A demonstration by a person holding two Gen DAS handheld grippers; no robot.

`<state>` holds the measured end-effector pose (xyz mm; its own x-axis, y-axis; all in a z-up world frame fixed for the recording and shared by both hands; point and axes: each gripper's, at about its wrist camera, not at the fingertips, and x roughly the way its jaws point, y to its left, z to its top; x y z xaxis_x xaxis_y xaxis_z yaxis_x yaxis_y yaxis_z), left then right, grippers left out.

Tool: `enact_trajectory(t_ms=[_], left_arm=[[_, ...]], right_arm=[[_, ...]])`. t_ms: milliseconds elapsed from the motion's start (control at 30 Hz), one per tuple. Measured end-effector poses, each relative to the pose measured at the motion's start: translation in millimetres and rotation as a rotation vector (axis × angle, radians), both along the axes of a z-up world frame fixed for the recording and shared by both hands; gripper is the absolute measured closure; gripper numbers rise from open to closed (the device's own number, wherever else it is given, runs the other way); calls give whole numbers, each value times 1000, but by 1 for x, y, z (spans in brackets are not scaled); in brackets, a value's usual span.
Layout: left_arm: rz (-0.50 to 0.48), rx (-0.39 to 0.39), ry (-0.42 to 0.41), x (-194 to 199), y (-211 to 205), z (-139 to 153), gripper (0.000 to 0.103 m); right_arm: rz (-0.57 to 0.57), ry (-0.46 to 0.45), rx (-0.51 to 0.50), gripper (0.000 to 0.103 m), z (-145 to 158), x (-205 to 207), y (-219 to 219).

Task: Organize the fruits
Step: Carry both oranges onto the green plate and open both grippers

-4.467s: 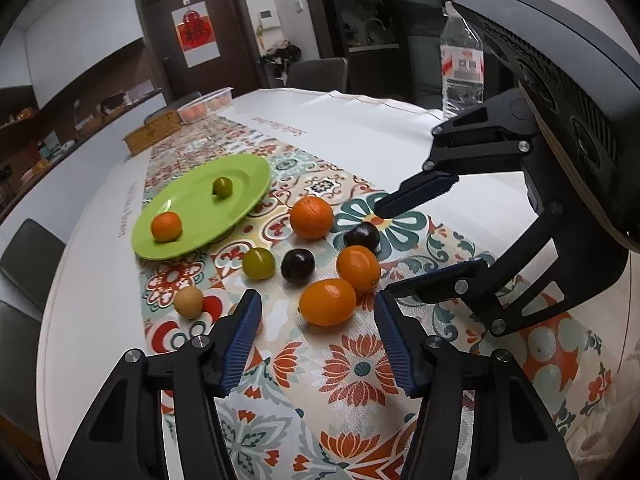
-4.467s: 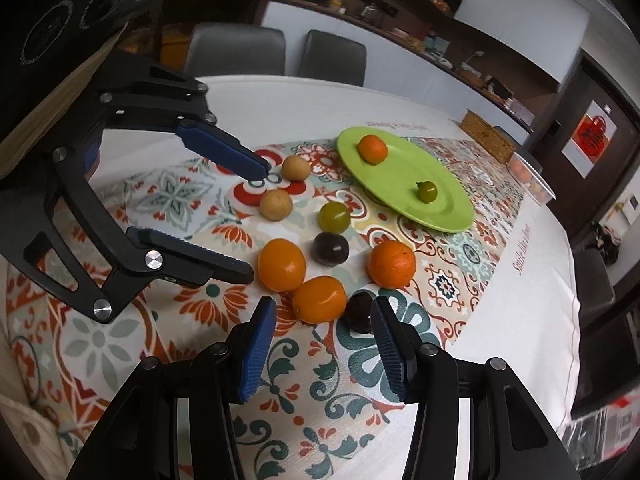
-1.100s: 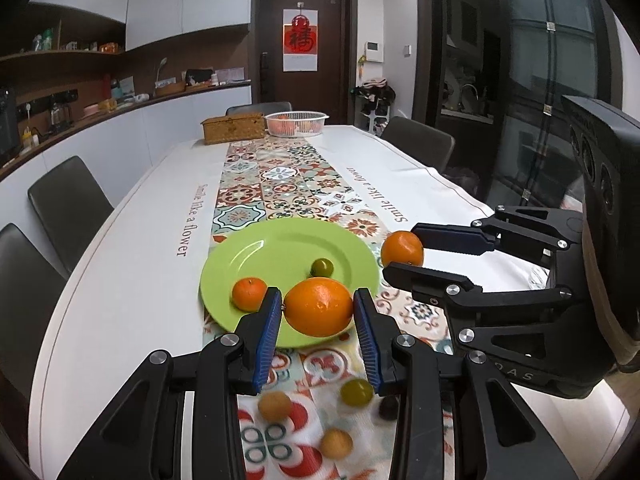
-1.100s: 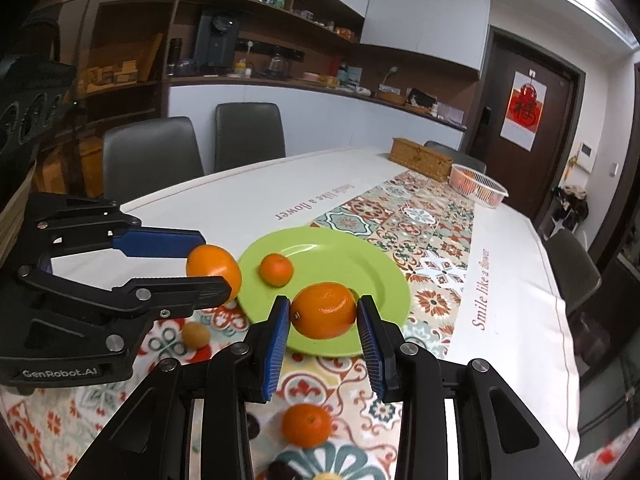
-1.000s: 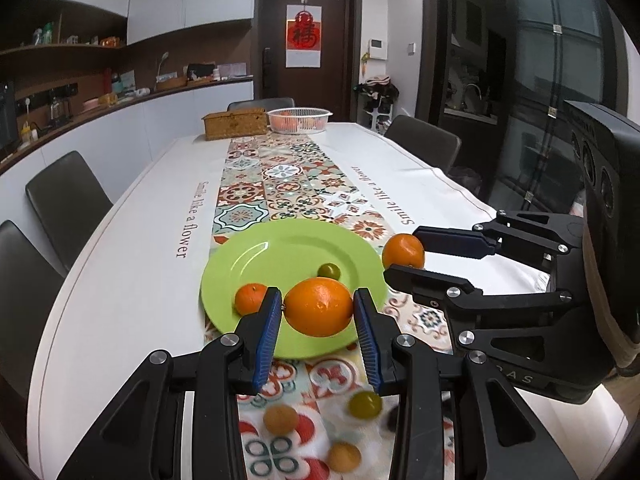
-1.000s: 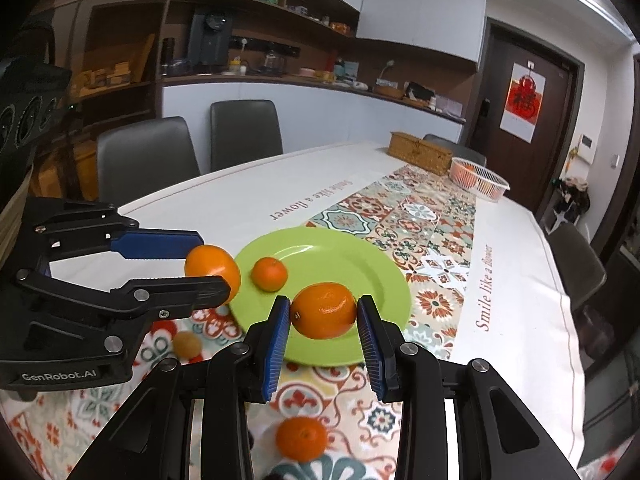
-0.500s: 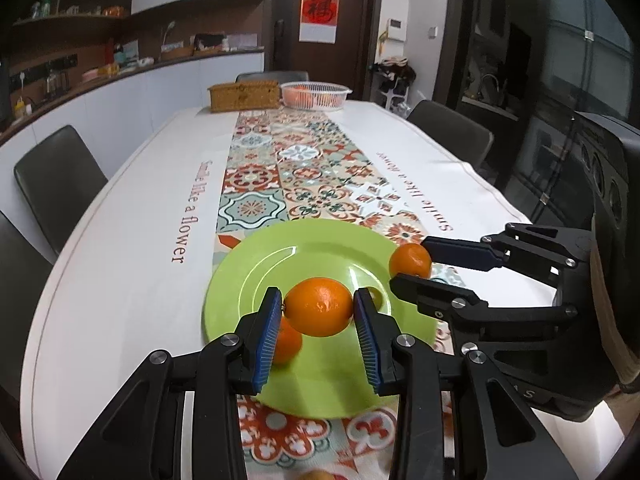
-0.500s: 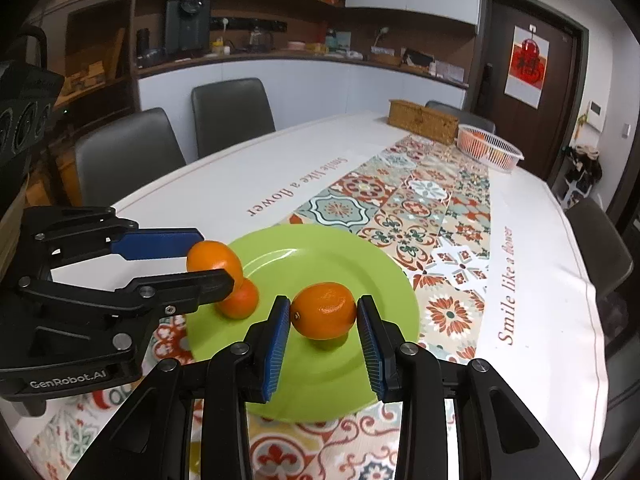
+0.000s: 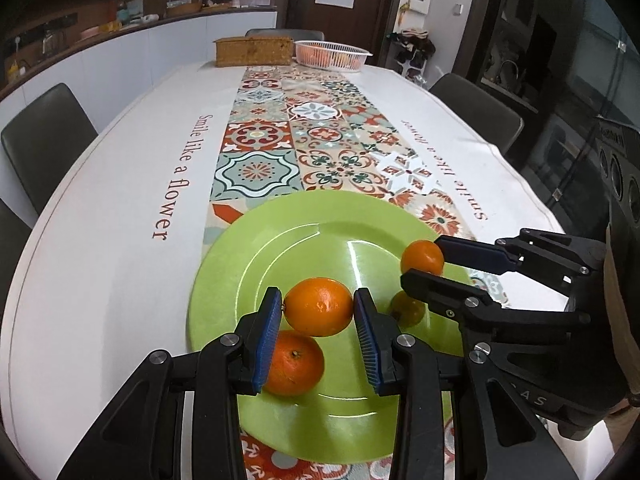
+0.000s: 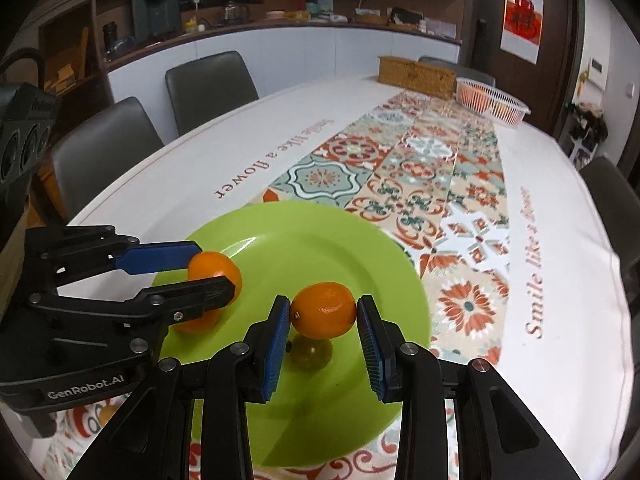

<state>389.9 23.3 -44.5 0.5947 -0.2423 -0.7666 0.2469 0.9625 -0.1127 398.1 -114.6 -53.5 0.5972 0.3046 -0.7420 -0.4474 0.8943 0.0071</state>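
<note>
In the left wrist view my left gripper (image 9: 318,305) is shut on an orange (image 9: 320,316), held just above the green plate (image 9: 280,248). A tangerine (image 9: 294,362) lies on the plate right under it, and a small greenish fruit (image 9: 408,309) lies beside. On the right, my right gripper (image 9: 423,261) is shut on a second orange (image 9: 423,254) over the plate's right side. The right wrist view shows that orange (image 10: 323,314) between the right gripper's (image 10: 324,308) blue pads, above the small fruit (image 10: 311,354), with the left gripper (image 10: 210,267) at left.
The plate sits on a patterned runner (image 9: 320,132) along a white-clothed table (image 9: 120,200). A wicker box (image 9: 254,51) and a white basket of fruit (image 9: 332,54) stand at the far end. Grey chairs (image 10: 210,84) line the table's sides.
Both grippers have moved forward and down over the plate, each still holding its orange. The loose fruits on the runner have dropped out of view.
</note>
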Motion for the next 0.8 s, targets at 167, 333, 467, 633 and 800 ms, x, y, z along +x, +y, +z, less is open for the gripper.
enact_trajectory(t_ms=[167,333,467,633,800], left_arm=[[15,9,-11,-2,3,2,66],[27,21,-48,-14,5,14,64],[28,31,-79,-30,3,27,64],[29,52,-119,-55,0,46,64],[34,59,-157,-81,-2,66,60]], right_arm=[[-9,4,-2,67,-3,0,-1],[-25,-10,14,67,4,-9,-7],[-32,-36,22,67,17,-23,-12],[-35,-68,34,67,32,-43,-17],[-39,-85,60,67,47,-65,-22]])
